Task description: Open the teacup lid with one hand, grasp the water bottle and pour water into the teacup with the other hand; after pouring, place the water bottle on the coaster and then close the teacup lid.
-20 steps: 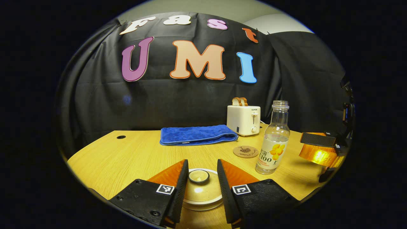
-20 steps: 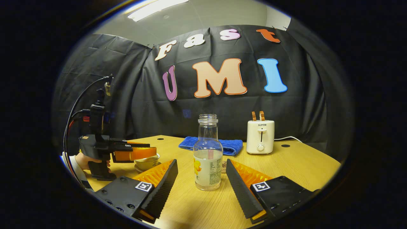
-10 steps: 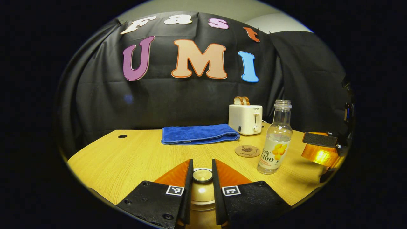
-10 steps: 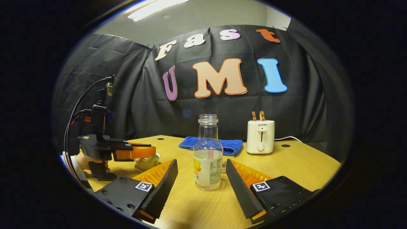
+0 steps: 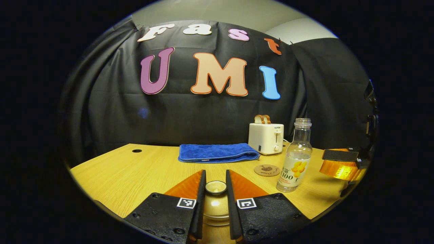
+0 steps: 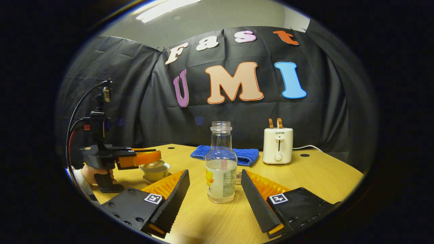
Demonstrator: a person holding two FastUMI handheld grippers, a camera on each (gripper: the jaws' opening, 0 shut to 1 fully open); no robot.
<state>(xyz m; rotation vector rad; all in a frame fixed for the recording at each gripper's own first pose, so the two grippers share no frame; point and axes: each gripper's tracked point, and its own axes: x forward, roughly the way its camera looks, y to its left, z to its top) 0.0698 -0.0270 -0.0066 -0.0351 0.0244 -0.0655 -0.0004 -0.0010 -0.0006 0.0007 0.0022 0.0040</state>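
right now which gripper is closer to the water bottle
Right. The right gripper is open with the water bottle standing between its fingers, untouched. The left gripper is off to the side, shut on the teacup lid.

The bench (image 6: 315,173) looks like pale wood with a smooth, faintly shiny grain. The bottle (image 6: 221,162) is clear, glossy plastic or glass with a paper-like label. The lid (image 5: 215,203) and the cup (image 6: 156,171) look like glazed, shiny ceramic. The towel (image 5: 217,152) is soft, nubbly cloth. The toaster (image 6: 278,145) has a smooth, satin plastic shell. The coaster (image 5: 267,170) looks matt, like cork.
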